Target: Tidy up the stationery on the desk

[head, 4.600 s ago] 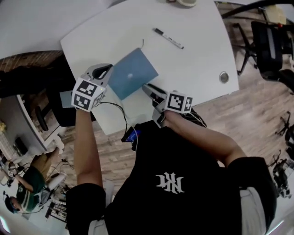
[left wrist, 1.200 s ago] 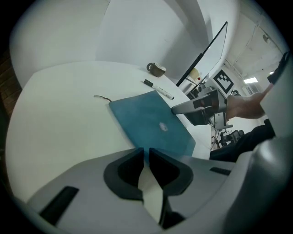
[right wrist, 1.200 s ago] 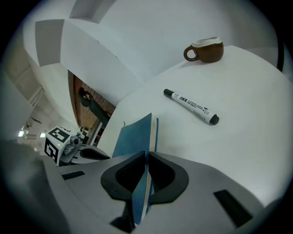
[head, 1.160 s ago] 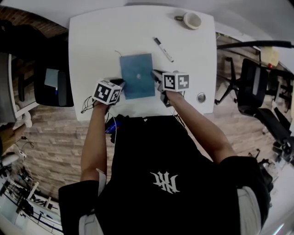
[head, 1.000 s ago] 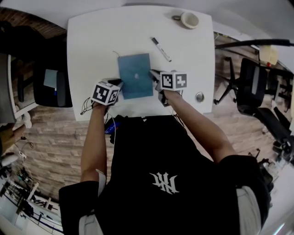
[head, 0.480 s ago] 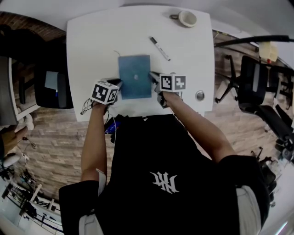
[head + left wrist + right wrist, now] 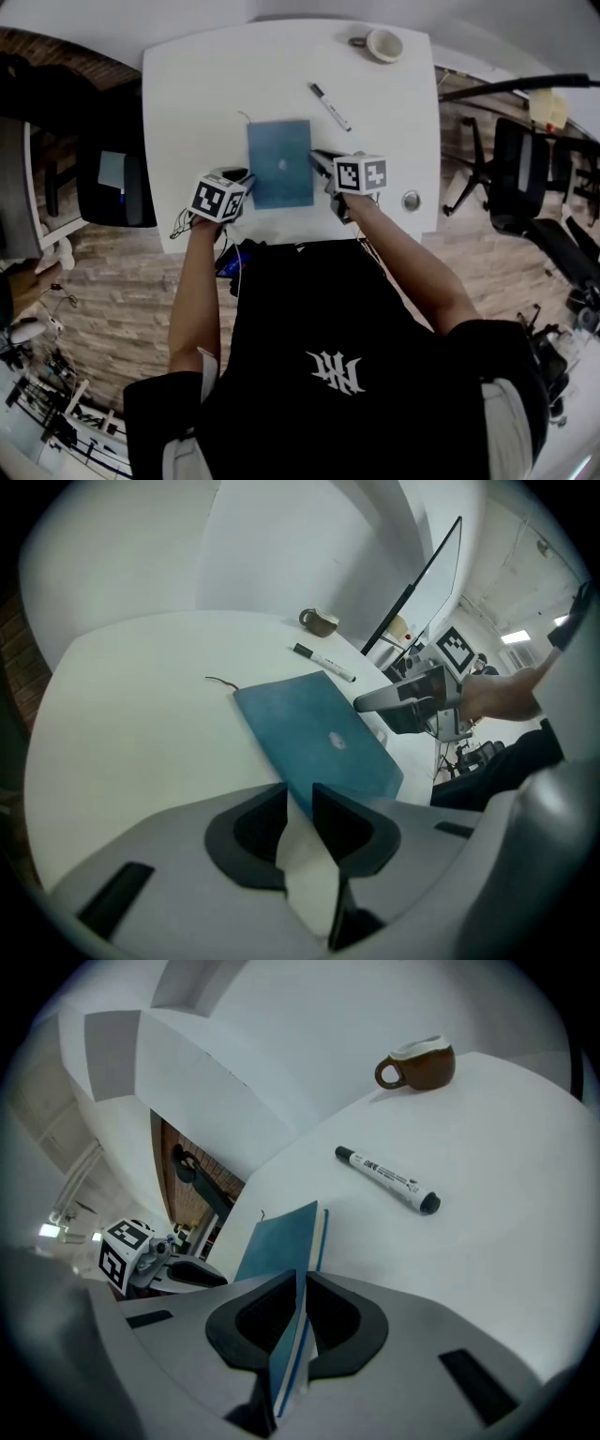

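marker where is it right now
In the head view the marker lies on the desk beyond the far right corner of the blue notebook, short of the mug.

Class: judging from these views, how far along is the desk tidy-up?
Nothing looks put away yet. In hand: left gripper and right gripper are shut on opposite edges of the blue notebook. Still to do: the marker lies loose on the desk.

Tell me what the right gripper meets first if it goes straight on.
The right gripper is shut on the blue notebook; beyond it, probably bare desk. The marker seems to lie right of that line.
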`<state>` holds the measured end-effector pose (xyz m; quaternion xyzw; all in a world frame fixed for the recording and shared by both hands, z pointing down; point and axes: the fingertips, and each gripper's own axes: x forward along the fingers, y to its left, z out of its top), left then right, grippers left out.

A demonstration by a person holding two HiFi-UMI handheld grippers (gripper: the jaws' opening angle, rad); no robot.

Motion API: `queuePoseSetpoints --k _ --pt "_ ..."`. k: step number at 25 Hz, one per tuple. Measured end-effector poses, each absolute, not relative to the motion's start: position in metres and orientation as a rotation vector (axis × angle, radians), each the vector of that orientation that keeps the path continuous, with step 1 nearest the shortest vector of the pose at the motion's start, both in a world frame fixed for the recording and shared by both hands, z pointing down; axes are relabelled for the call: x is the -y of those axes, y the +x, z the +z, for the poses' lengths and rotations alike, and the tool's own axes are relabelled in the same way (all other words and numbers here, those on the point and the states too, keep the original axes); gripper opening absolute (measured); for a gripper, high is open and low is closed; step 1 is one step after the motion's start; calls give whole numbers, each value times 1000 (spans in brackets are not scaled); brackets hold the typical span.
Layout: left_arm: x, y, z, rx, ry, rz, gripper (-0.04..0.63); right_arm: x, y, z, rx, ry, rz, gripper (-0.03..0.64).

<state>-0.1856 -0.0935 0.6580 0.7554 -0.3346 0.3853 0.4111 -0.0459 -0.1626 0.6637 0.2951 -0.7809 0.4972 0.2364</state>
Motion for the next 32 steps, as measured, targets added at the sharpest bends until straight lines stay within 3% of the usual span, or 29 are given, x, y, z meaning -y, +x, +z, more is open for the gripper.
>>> queuePoseSetpoints --k 4,10,13,14,32 --pt "101 -192 637 886 1943 901 58 183 -44 634 2282 797 1288 52" --pt "131 -185 609 991 2033 774 3 233 -12 602 2364 846 901 64" --pt "144 -176 600 1027 2081 731 2 255 5 613 2296 866 817 172" --pt "147 -173 597 1035 2098 724 3 259 9 618 2273 863 807 176" --pt "127 -140 604 943 2142 783 3 282 -15 661 2109 702 474 155"
